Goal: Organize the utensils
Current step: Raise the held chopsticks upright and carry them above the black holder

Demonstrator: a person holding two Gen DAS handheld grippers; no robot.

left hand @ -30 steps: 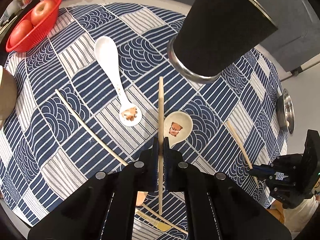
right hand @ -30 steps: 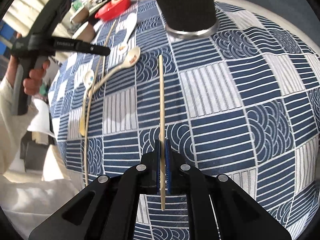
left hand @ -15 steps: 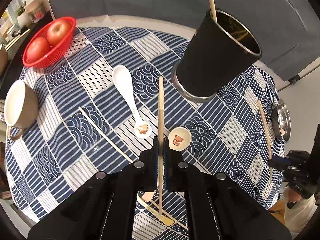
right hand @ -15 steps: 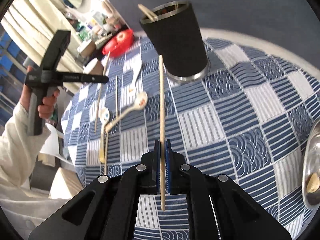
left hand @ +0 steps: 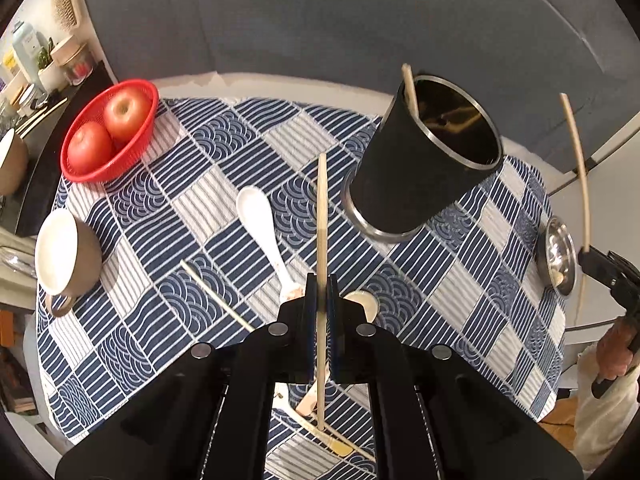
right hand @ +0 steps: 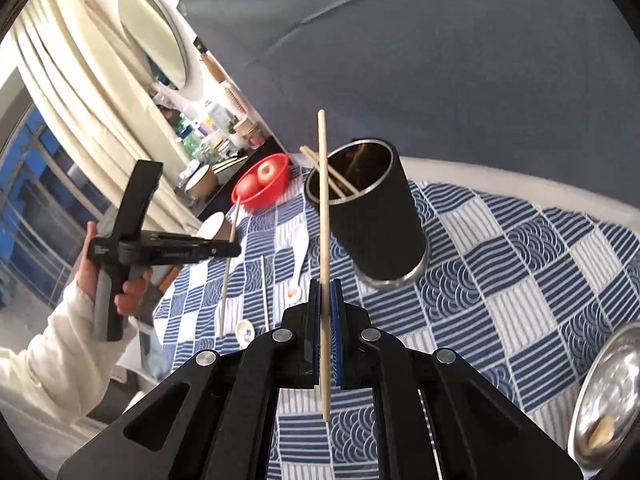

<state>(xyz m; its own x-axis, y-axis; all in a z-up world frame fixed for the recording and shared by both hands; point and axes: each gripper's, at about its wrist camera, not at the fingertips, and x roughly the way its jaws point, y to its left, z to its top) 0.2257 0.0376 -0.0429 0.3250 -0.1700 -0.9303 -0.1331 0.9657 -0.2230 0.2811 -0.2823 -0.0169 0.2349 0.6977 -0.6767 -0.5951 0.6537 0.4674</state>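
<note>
My left gripper (left hand: pixel 321 296) is shut on a wooden chopstick (left hand: pixel 322 220), held high above the blue patterned cloth. My right gripper (right hand: pixel 325 296) is shut on another chopstick (right hand: pixel 324 200) whose tip crosses in front of the holder's rim. The black utensil holder (left hand: pixel 424 176) (right hand: pixel 376 216) stands upright with chopsticks (right hand: pixel 324 168) leaning inside. On the cloth lie a white spoon (left hand: pixel 260 224), a loose chopstick (left hand: pixel 216 296) and a second spoon (left hand: pixel 366 304) partly hidden by my fingers. Each gripper shows in the other's view, the left gripper (right hand: pixel 236 250) and the right gripper (left hand: pixel 588 258).
A red basket (left hand: pixel 140 92) with two apples sits at the far left corner, and a brown mug (left hand: pixel 64 256) stands on the left edge. A steel dish (left hand: pixel 556 256) rests on the right edge. A person's hand and white sleeve (right hand: pixel 60 360) are at the left.
Both grippers have risen well above the table with their chopsticks. The right one tilted up, so the holder's open top now shows. Nothing was let go.
</note>
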